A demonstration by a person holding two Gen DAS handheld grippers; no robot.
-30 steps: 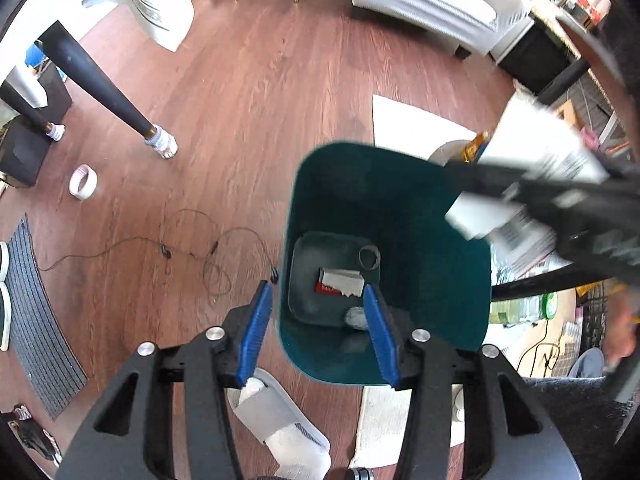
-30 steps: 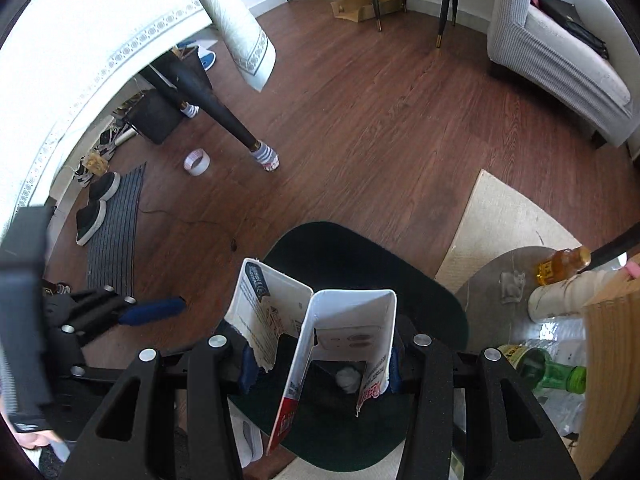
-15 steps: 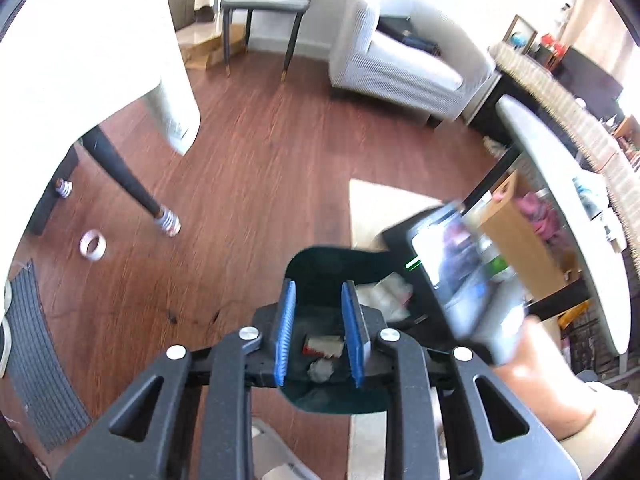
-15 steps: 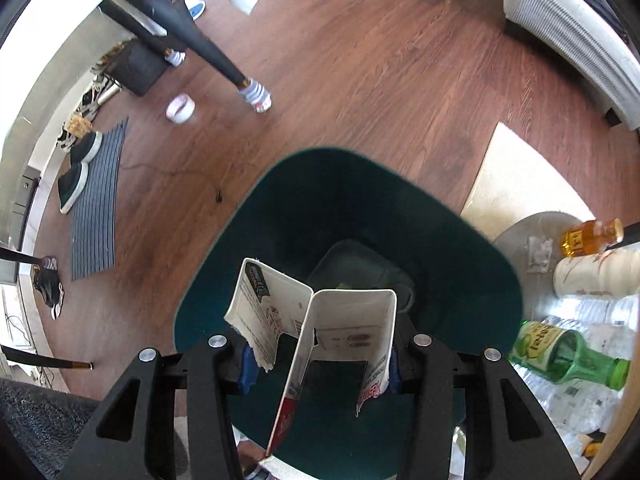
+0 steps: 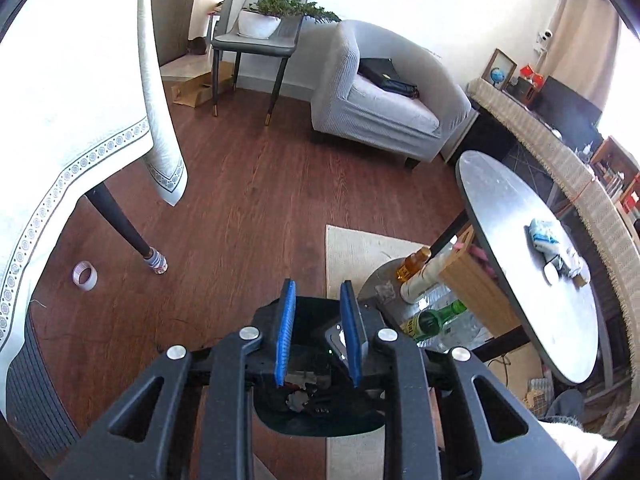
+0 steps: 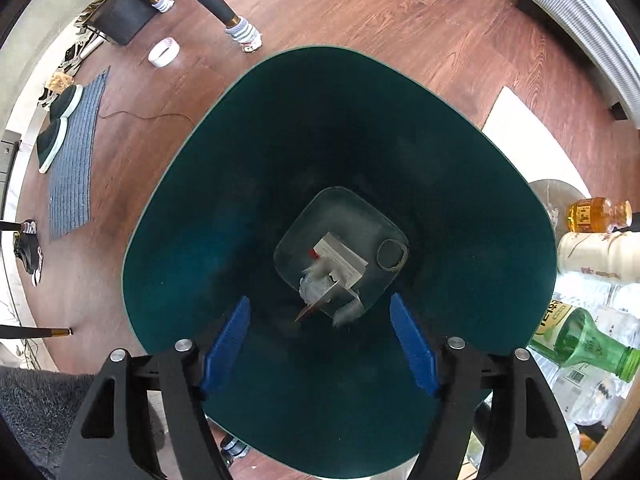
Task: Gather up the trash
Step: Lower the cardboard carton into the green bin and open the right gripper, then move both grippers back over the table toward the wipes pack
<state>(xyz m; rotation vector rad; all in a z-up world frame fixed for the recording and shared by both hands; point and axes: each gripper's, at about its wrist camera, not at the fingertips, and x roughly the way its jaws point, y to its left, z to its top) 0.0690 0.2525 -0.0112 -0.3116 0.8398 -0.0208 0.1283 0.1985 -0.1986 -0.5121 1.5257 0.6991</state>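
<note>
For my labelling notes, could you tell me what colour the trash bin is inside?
Dark teal green; the trash bin shows best in the right wrist view.

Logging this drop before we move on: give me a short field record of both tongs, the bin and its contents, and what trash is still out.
right tongs: open, empty, above the bin mouth
left tongs: open, holding nothing, raised and facing the room
bin: dark green, upright on the wood floor
bin contents: white carton and crumpled paper at the bottom
trash still out: green bottle, amber bottle, white bottle beside the bin; tape roll on the floor
</note>
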